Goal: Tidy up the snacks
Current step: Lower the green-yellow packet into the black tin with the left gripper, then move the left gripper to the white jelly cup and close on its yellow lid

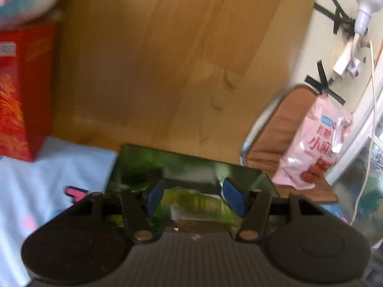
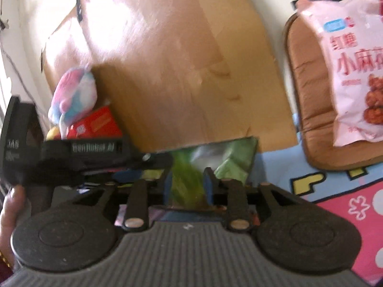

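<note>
A green snack bag point(image 1: 186, 167) lies in front of a brown cardboard sheet. My left gripper point(image 1: 195, 197) has its blue pads on either side of the bag's near part, wide apart, and whether they press it is unclear. In the right wrist view my right gripper point(image 2: 188, 186) has its pads closed on the same green bag point(image 2: 229, 160). The left gripper's black body point(image 2: 71, 157) reaches in from the left. A pink snack bag point(image 1: 313, 143) leans on a brown cushion point(image 1: 275, 134), also seen in the right wrist view point(image 2: 347, 71).
A red box point(image 1: 21, 91) stands at the left under a pastel plush toy point(image 2: 74, 95). The big cardboard sheet point(image 1: 167, 59) leans on a white wall with black tape and a lamp point(image 1: 363, 4). A light blue and pink patterned mat point(image 2: 335, 203) covers the surface.
</note>
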The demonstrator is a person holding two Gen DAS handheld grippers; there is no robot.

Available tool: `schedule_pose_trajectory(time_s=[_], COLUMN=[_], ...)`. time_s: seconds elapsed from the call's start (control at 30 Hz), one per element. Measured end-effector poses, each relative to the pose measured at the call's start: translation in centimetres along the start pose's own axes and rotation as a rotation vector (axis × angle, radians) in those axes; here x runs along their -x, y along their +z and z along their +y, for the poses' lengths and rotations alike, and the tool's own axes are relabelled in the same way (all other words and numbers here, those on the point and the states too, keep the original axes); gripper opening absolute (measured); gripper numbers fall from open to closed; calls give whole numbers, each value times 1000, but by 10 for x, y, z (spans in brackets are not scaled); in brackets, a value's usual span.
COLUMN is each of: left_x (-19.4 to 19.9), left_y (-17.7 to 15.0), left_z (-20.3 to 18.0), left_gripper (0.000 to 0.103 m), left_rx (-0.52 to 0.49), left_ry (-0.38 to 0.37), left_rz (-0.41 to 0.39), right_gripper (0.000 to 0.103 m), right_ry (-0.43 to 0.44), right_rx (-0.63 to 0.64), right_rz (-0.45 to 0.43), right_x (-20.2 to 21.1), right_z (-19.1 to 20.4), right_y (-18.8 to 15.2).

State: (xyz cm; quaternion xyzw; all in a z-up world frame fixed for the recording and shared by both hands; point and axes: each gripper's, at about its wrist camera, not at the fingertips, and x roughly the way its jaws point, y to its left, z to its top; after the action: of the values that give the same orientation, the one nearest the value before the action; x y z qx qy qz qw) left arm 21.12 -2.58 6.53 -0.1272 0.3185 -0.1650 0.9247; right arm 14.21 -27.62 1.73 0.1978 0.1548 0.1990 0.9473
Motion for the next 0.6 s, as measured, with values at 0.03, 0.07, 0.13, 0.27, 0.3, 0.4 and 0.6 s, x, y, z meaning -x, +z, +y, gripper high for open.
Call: schedule_pose_trajectory(time_s=[0.03,0.07,0.13,0.27,0.3,0.4,0.6], left_x=[4,10,18,33,36,48,51], left_y=[-1,-2,-7,-25,-32,-51,-79], left_z=[1,1,-4,-21,-25,-37,-54], left_gripper=[56,56,56,56,56,56,56], left_rx=[2,-1,-27,-123,-145,-196,-196], left_ry=[7,23,61,101,100,89,-13], left_rz=[-12,-25,-36,-35,-34,-25,75], right_gripper=[34,34,34,37,38,38,45], right_ry=[-6,-15,-31,-69,-79,-96,-107], right_rx=[-13,-29,-61,-100,-109,-146,-150], right_rz=[-15,-28,-47,-53,-46,7,117], right_x=[4,8,15,38,42,59,94], right_z=[-5,-10,-20,-34,-37,-47,-45], right_y=[2,3,8,6,4,-11,-50])
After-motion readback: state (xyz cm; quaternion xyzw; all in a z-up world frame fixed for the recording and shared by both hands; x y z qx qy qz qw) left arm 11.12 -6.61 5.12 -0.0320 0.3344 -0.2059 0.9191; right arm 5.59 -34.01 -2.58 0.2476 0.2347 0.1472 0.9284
